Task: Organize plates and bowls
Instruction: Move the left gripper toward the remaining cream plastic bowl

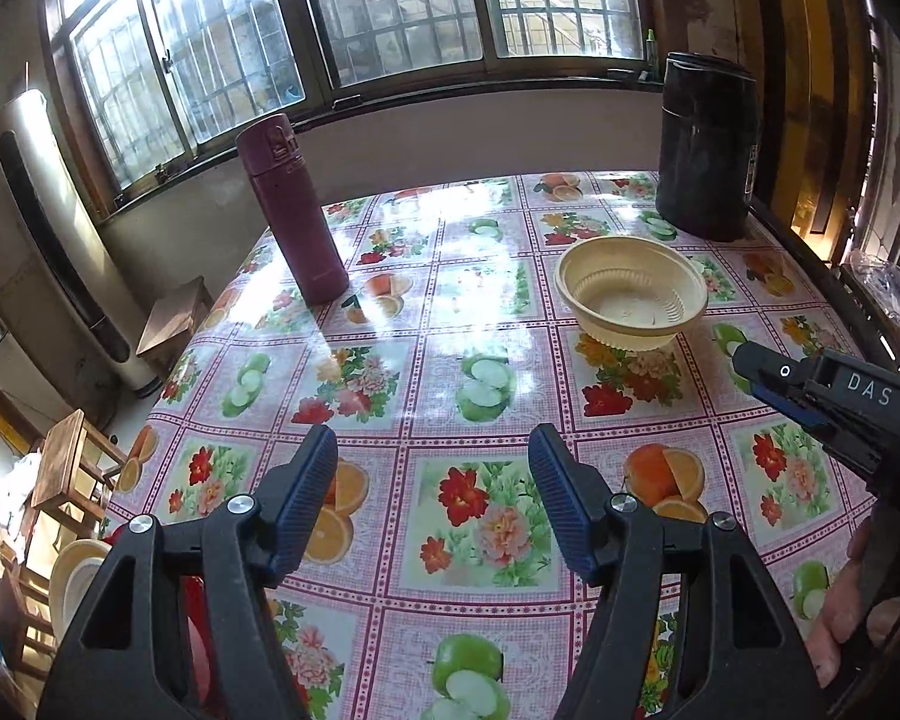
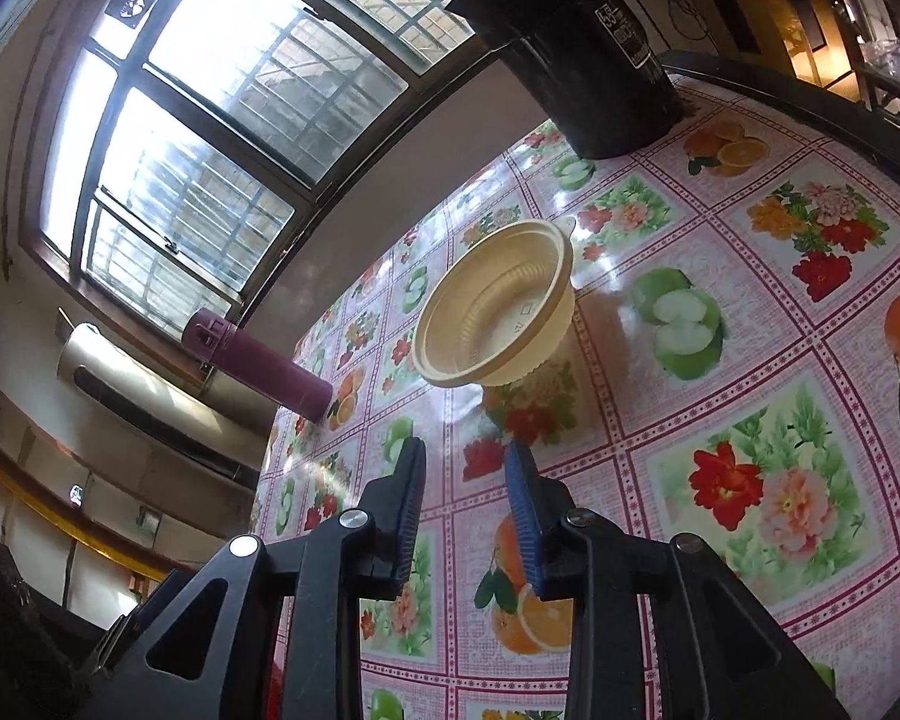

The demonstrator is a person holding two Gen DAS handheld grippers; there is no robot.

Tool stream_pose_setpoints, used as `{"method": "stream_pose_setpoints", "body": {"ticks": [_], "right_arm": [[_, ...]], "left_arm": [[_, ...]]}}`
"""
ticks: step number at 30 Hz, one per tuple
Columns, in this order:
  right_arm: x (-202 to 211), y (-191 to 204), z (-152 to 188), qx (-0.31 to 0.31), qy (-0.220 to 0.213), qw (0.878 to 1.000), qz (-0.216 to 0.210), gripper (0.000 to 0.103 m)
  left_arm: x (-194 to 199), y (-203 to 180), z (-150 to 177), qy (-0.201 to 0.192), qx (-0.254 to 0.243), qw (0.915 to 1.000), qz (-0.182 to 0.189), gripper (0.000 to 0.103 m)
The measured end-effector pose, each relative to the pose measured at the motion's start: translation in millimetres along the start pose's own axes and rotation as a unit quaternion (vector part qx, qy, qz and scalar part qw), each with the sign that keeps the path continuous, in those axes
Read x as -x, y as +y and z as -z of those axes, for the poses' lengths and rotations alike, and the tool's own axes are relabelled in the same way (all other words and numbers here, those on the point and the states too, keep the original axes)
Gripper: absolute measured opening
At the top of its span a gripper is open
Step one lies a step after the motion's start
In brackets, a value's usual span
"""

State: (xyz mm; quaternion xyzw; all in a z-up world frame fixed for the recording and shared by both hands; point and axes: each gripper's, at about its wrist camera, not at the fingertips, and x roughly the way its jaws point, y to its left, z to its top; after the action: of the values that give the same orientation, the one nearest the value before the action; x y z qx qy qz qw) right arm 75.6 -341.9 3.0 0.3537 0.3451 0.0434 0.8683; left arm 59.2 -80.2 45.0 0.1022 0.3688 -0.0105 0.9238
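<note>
We see the pale yellow ribbed plastic bowl standing upright on the surface with its fruit-and-flower cloth, near the tall black container. Our left hand-held gripper is wide open and empty. Our right hand-held gripper is partly open, empty, just short of the bowl.

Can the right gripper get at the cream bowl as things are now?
Probably yes. The right gripper is open and points at the cream bowl, with only bare tablecloth between them.
</note>
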Motion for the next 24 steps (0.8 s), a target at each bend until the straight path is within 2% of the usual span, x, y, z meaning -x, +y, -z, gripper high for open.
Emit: {"method": "stream_pose_setpoints", "body": {"ticks": [9,12,13,14,17,21,24], "right_arm": [[-13.9,-18.1,-30.1,-0.012,-0.001,1.000,0.008,0.039],[-19.5,-25.2,-39.5,-0.023,0.001,1.000,0.004,0.049],[-21.5,-27.8,-42.8,-0.028,0.001,1.000,0.002,0.054],[-23.9,-31.0,-46.2,-0.035,0.002,0.999,0.000,0.061],[-32.0,-40.2,-55.6,-0.058,0.006,0.998,-0.014,0.077],[-43.6,-50.8,-66.1,-0.083,0.014,0.996,-0.024,0.084],[-51.4,-55.1,-72.1,-0.090,0.016,0.995,-0.030,0.086]], "left_arm": [[-37.3,-19.6,-21.2,0.029,-0.010,0.9994,0.015,0.066],[-54.0,-20.8,-34.7,0.049,-0.003,0.9982,0.035,0.067],[-60.1,-21.8,-38.9,0.055,0.001,0.9974,0.046,0.070],[-65.9,-21.5,-43.6,0.062,0.007,0.9966,0.055,0.077],[-81.2,-21.5,-54.5,0.078,0.029,0.9928,0.087,0.079],[-97.1,-24.6,-63.3,0.089,0.048,0.9890,0.107,0.083],[-111.3,-24.5,-65.6,0.107,0.078,0.9811,0.141,0.083]]}}
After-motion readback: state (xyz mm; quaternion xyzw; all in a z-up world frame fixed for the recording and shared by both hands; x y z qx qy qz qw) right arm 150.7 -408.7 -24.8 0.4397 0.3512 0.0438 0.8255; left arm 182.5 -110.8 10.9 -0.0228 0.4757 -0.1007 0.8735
